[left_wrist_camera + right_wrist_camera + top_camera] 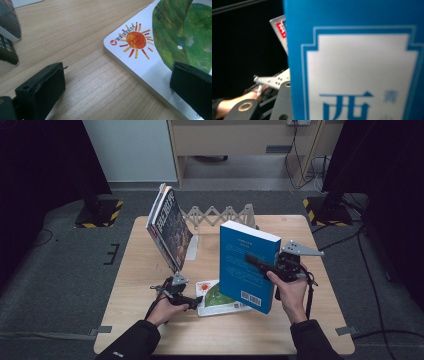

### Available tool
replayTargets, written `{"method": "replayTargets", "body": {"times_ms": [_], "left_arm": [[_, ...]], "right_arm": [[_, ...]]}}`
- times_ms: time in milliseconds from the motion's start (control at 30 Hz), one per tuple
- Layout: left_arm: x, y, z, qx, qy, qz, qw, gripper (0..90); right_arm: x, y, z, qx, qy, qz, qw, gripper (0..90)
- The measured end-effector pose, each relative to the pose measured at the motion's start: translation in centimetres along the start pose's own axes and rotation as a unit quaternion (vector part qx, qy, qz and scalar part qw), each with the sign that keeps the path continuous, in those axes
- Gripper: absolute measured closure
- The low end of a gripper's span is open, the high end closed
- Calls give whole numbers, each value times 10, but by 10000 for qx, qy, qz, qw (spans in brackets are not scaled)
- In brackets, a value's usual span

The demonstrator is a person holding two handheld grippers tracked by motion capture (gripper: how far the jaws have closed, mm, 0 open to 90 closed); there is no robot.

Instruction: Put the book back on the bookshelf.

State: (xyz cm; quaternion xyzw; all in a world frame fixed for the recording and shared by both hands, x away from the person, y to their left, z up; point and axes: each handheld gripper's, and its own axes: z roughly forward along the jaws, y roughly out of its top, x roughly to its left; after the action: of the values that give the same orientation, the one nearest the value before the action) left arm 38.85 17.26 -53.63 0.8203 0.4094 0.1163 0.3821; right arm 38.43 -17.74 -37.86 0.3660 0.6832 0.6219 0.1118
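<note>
both forearms come in from the bottom of the high view in dark sleeves. the left hand (pixel 167 307) holds the left tongs (pixel 192 300) low, pointing toward the right of that view; their black jaws stand wide apart with nothing between the pads. the right hand (pixel 290 287) holds the right tongs (pixel 255 261) raised, pointing left, their jaws clamped, grey plate on top.

Black sleeves; each black gripper (pixel 187 300) carries a grey three-cornered plate, padded jaws and a trailing cable.
</note>
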Motion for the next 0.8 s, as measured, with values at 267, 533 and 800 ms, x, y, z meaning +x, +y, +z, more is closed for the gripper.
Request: {"method": "replayTargets", "body": {"times_ms": [267,533,800], "left_arm": [[0,0,0,-2,-9,-1,10000,0],[0,-1,-1,-7,-8,-3,10000,0],[0,-1,-1,-2,-7,2,10000,0]], "right_arm": [[-2,18,16,-160,-215,-112,9996,614],[-3,35,35,-258,-376,-206,9987,614],[-7,50,53,-320,-509,-268,9978,614]]}}
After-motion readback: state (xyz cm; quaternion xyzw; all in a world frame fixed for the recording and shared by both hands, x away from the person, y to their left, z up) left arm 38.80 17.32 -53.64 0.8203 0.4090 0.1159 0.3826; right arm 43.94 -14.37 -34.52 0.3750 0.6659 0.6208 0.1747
